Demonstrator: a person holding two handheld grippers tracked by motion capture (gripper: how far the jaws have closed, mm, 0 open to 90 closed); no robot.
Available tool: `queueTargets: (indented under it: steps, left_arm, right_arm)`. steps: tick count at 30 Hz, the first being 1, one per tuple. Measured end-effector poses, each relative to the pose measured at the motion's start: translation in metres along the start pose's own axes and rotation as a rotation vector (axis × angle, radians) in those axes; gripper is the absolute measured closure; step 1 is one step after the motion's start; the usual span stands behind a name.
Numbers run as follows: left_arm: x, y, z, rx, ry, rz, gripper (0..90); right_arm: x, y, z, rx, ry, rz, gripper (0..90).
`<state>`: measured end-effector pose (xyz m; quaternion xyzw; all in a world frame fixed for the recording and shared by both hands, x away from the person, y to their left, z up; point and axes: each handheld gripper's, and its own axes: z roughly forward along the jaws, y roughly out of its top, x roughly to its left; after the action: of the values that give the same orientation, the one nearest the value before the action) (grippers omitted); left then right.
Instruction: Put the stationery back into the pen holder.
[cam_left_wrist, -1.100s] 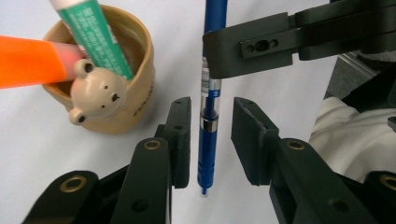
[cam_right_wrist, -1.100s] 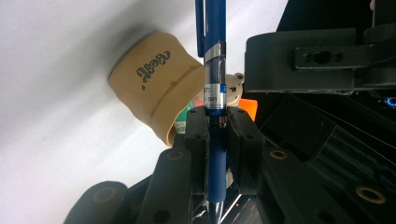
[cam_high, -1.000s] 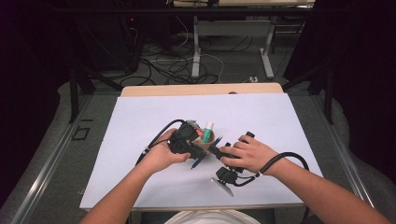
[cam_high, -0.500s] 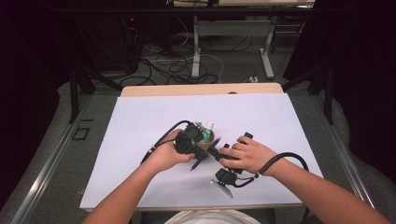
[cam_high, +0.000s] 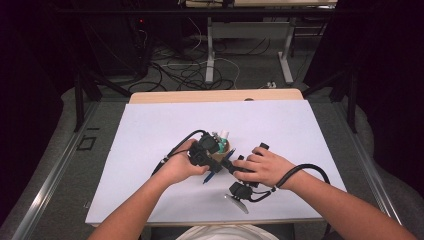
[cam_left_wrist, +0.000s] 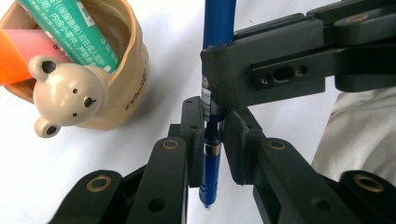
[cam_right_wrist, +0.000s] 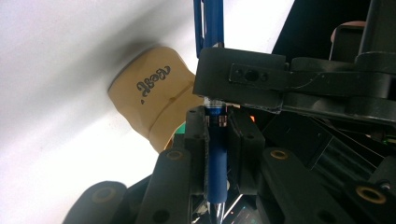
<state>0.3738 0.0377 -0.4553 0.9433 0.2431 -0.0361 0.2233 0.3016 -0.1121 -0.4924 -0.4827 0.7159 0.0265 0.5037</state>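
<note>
Two grippers clamp one blue pen (cam_left_wrist: 208, 154) near the table's (cam_high: 150, 130) front edge: left gripper (cam_left_wrist: 210, 140) and right gripper (cam_right_wrist: 217, 135) both closed on it, beside the bear cup (cam_left_wrist: 93, 93). Seemingly a handover or uncapping; next, one gripper must release or pull.

— What are the two matte black plastic hand-held grippers, left (cam_high: 212, 150) and right (cam_high: 235, 165), made of?
— Flat black link bars with brass-ringed pivot holes behind the fingers (cam_left_wrist: 191, 126); blocky pads at their tips.
— Cables? Clothing?
— Black cables loop back from each body; bare forearms, a white garment (cam_high: 227, 232) below.
</note>
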Motion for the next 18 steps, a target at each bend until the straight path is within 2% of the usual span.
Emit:
queueTargets:
  steps: [4, 9, 13, 14, 16, 18]
  left_arm:
    - [0.0014, -0.0009, -0.0002, -0.01, -0.008, -0.021, 79.5]
    - [0.0045, -0.0012, 0.0, -0.025, -0.022, -0.049, 79.5]
    - [0.0047, -0.0015, -0.0009, -0.049, -0.027, -0.086, 79.5]
    - [0.0053, -0.0014, -0.0012, -0.046, -0.025, -0.086, 79.6]
    - [0.0062, -0.0015, -0.0011, -0.06, -0.021, -0.098, 79.6]
    - [0.0082, -0.0013, -0.0026, -0.063, -0.021, -0.105, 79.6]
  right_arm:
    - [-0.0011, -0.0004, 0.0011, -0.004, -0.002, 0.006, 78.3]
    - [-0.0031, -0.003, 0.0014, 0.001, -0.007, 0.046, 71.5]
    - [-0.0051, -0.0053, 0.0006, 0.008, -0.006, 0.08, 67.3]
    - [-0.006, -0.0058, -0.0006, 0.025, 0.006, 0.079, 66.2]
    - [-0.0056, -0.0077, -0.0002, 0.023, -0.004, 0.095, 64.0]
    - [-0.0078, -0.0098, -0.0034, 0.051, 0.001, 0.118, 62.2]
